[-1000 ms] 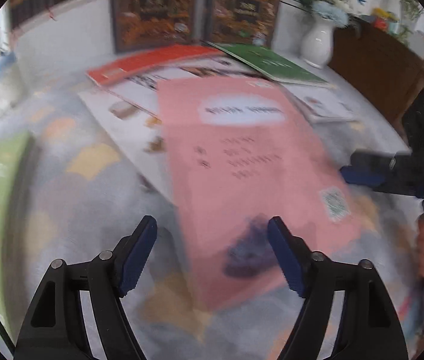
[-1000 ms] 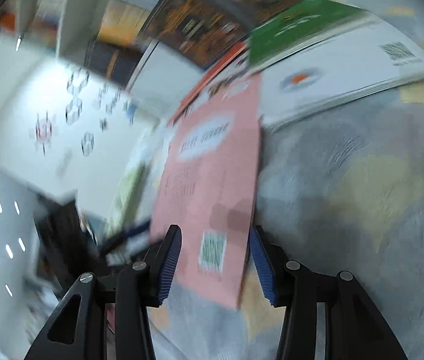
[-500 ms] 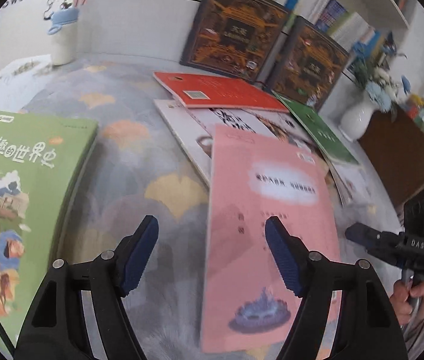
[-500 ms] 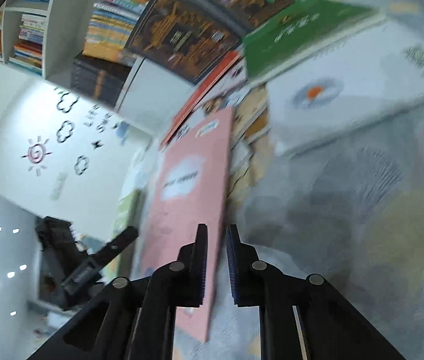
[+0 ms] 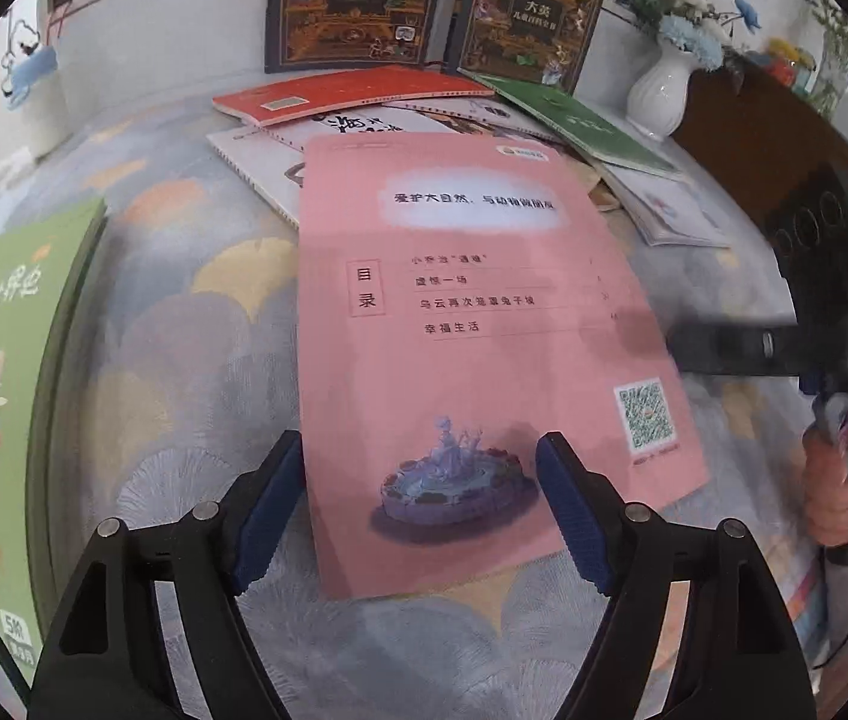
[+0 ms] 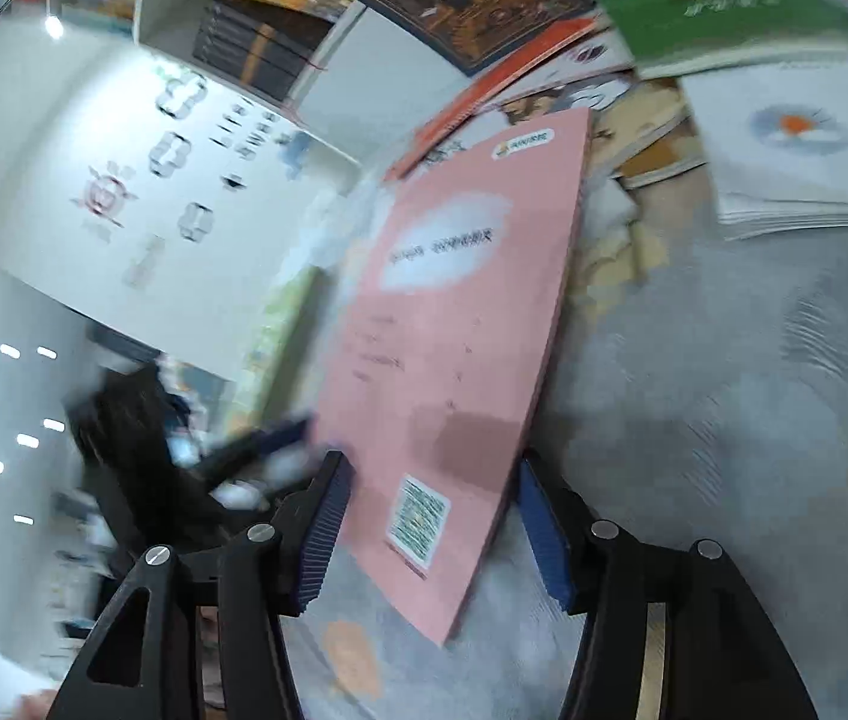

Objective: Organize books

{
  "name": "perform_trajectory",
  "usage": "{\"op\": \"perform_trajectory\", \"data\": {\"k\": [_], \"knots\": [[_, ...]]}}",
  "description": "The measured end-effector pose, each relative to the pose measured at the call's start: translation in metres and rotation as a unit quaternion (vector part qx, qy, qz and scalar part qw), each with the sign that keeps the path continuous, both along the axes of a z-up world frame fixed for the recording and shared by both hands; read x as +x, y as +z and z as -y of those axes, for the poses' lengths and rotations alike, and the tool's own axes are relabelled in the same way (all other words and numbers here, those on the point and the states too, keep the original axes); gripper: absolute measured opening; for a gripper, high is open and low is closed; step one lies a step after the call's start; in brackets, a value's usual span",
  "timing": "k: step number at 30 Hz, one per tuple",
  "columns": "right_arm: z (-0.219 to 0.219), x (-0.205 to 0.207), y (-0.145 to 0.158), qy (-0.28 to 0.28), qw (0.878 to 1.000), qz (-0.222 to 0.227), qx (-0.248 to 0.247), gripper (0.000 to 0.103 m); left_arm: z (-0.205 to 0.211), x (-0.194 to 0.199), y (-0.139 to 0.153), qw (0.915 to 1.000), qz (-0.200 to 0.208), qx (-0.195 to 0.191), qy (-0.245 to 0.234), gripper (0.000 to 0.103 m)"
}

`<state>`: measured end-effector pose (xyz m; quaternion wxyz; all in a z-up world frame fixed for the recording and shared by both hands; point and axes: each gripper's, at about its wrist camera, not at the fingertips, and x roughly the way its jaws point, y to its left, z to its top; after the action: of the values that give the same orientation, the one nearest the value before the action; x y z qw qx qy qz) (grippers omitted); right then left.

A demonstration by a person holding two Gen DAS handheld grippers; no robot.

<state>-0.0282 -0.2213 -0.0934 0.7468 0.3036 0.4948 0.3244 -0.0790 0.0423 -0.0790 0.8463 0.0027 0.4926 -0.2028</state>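
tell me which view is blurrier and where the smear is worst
Right wrist view is blurrier: the wall stickers, shelf and left gripper at its left side are smeared, and the pink book has unreadable text. Left wrist view is mostly sharp, the pink book readable there; only the right gripper at its right edge is streaked. Both views bend straight edges near the rim.

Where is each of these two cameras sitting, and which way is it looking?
Left wrist view: sits on the left tongs, facing down over the pink book on the carpet; its two opening fingers and the person's other hand show.
Right wrist view: sits on the right tongs, tilted, facing the same pink book from its corner; its opening fingers show.
Shared: pink book, green book, dark books.
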Motion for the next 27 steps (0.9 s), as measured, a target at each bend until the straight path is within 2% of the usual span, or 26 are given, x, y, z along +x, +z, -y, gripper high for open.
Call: {"op": "perform_trajectory", "data": {"k": [1,4,7,8,10,12,13,15,16,17,18,19,20,21,22,23,25,27], "knots": [[0.003,0.002,-0.002,-0.011,1.0,-0.009,0.003,0.039,-0.002,0.001,0.0,1.0,-0.004,-0.007,0.004,0.076],[0.005,-0.002,-0.005,-0.015,0.999,-0.014,0.024,0.018,-0.014,0.001,0.001,0.9986,-0.017,-0.048,0.012,0.074],[0.009,-0.022,0.012,-0.021,0.998,0.005,0.053,0.007,-0.014,-0.006,0.001,0.9964,-0.031,-0.079,-0.002,0.074],[0.012,-0.028,0.021,-0.031,0.998,0.009,0.055,0.007,-0.004,-0.008,0.001,0.9956,-0.038,-0.084,-0.018,0.074],[0.021,-0.038,0.041,-0.073,0.997,-0.012,0.038,0.007,0.016,-0.01,0.004,0.9941,-0.039,-0.094,-0.039,0.074],[0.034,-0.052,0.074,-0.114,0.993,0.008,0.006,0.007,0.032,-0.006,0.006,0.9851,-0.065,-0.151,-0.05,0.074],[0.039,-0.059,0.089,-0.125,0.992,0.019,-0.01,0.007,0.041,-0.002,0.005,0.9775,-0.082,-0.185,-0.059,0.074],[0.047,-0.073,0.127,-0.136,0.988,0.045,-0.059,0.008,0.067,0.002,0.009,0.9552,-0.115,-0.259,-0.086,0.075],[0.051,-0.08,0.148,-0.148,0.982,0.058,-0.098,0.008,0.076,-0.001,0.014,0.9504,-0.113,-0.273,-0.096,0.075],[0.048,-0.084,0.163,-0.151,0.976,0.07,-0.136,0.008,0.081,-0.004,0.022,0.9519,-0.1,-0.271,-0.102,0.075],[0.043,-0.087,0.177,-0.146,0.969,0.085,-0.179,0.007,0.083,-0.009,0.032,0.9628,-0.073,-0.241,-0.098,0.074],[0.033,-0.089,0.185,-0.137,0.963,0.097,-0.21,0.007,0.082,-0.015,0.04,0.9789,-0.037,-0.184,-0.082,0.074],[0.022,-0.091,0.186,-0.126,0.959,0.101,-0.232,0.007,0.078,-0.02,0.044,0.9885,-0.011,-0.136,-0.065,0.073],[0.002,-0.09,0.182,-0.109,0.951,0.107,-0.269,0.009,0.069,-0.024,0.046,0.9936,0.006,-0.102,-0.049,0.073],[-0.008,-0.088,0.173,-0.096,0.946,0.112,-0.29,0.011,0.054,-0.027,0.044,0.9955,0.011,-0.087,-0.035,0.073],[-0.025,-0.085,0.162,-0.075,0.944,0.115,-0.299,0.011,0.038,-0.028,0.04,0.9955,0.001,-0.092,-0.022,0.073],[-0.054,-0.076,0.125,-0.026,0.954,0.084,-0.285,0.011,0.006,-0.029,0.032,0.9936,-0.023,-0.11,0.003,0.073],[-0.082,-0.068,0.092,0.011,0.957,0.061,-0.285,0.015,-0.023,-0.036,0.028,0.9928,-0.025,-0.115,0.021,0.073]]}}
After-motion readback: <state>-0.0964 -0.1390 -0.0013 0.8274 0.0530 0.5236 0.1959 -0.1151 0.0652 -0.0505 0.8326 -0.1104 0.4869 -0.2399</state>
